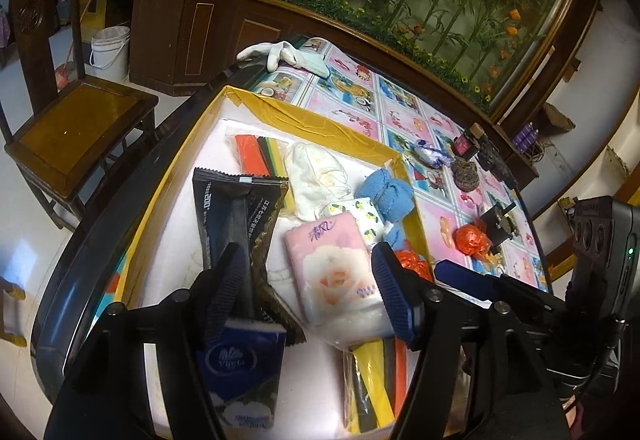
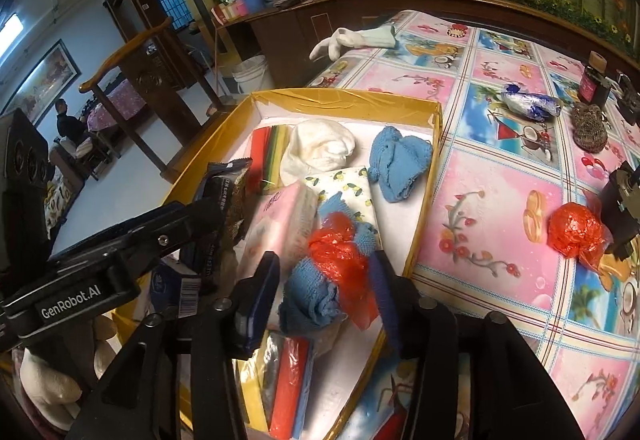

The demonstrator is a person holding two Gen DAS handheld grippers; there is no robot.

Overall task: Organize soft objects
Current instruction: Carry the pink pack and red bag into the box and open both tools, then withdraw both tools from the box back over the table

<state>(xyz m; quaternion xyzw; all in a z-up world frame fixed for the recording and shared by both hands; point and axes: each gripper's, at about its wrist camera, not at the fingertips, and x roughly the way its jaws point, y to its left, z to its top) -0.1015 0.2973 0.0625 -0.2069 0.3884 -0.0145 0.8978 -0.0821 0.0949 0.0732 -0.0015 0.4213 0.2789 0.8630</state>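
A yellow-rimmed box (image 1: pixel 320 120) (image 2: pixel 340 96) with a white floor holds the soft items. My left gripper (image 1: pixel 308 292) stands open over it, above a pink tissue pack (image 1: pixel 336 272) and a black packet (image 1: pixel 236 200); the pads do not press on either. A blue tissue pack (image 1: pixel 240 372) lies under its left finger. In the right wrist view my right gripper (image 2: pixel 324 296) is open, and a rolled blue cloth (image 2: pixel 312 296) and a crumpled red plastic bag (image 2: pixel 340 252) lie loose between its fingers in the box. Farther back lie a white cloth (image 2: pixel 320 148) and another blue cloth (image 2: pixel 400 164).
On the flowered tablecloth (image 2: pixel 500 200) right of the box sit a second red bag (image 2: pixel 576 232), a foil-wrapped bundle (image 2: pixel 528 104), a brown knitted piece (image 2: pixel 588 128), a dark bottle (image 2: pixel 594 80) and a black device (image 2: pixel 620 200). A white glove (image 2: pixel 340 38) hangs at the far edge. A wooden chair (image 1: pixel 80 128) stands left.
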